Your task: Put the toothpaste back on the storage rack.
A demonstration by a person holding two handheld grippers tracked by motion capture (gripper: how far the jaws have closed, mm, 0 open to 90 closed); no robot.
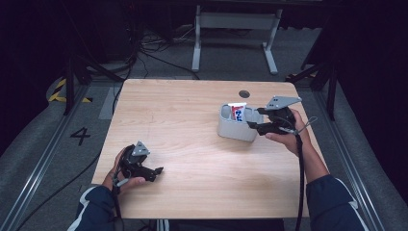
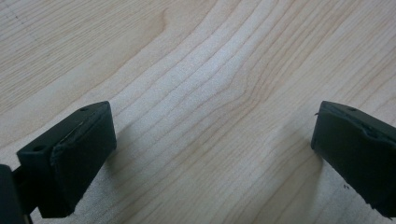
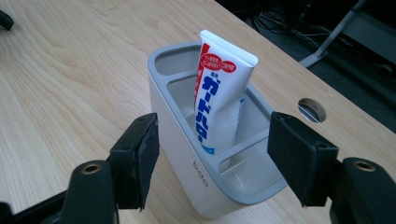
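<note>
A pale wooden table (image 1: 192, 144) stands over a grey floor with cables. At its near left, the left gripper (image 1: 156, 171) rests low over bare wood, jaws wide and empty. Right of centre stands a grey holder (image 1: 230, 129) with an upright toothpaste tube (image 1: 237, 112) in its middle compartment. The right gripper (image 1: 251, 118) hovers at the holder's right end, jaws apart, gripping nothing.

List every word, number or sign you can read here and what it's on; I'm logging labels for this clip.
"ガードハロー" in large blue characters down the tube.
Small white Japanese print on the tube's red band: too small to read.
Small embossed lettering on the holder: too blurred to read.
"4" painted on the floor left of the table.
Black-and-yellow hazard stripes on the floor: a marking, no text.
</note>
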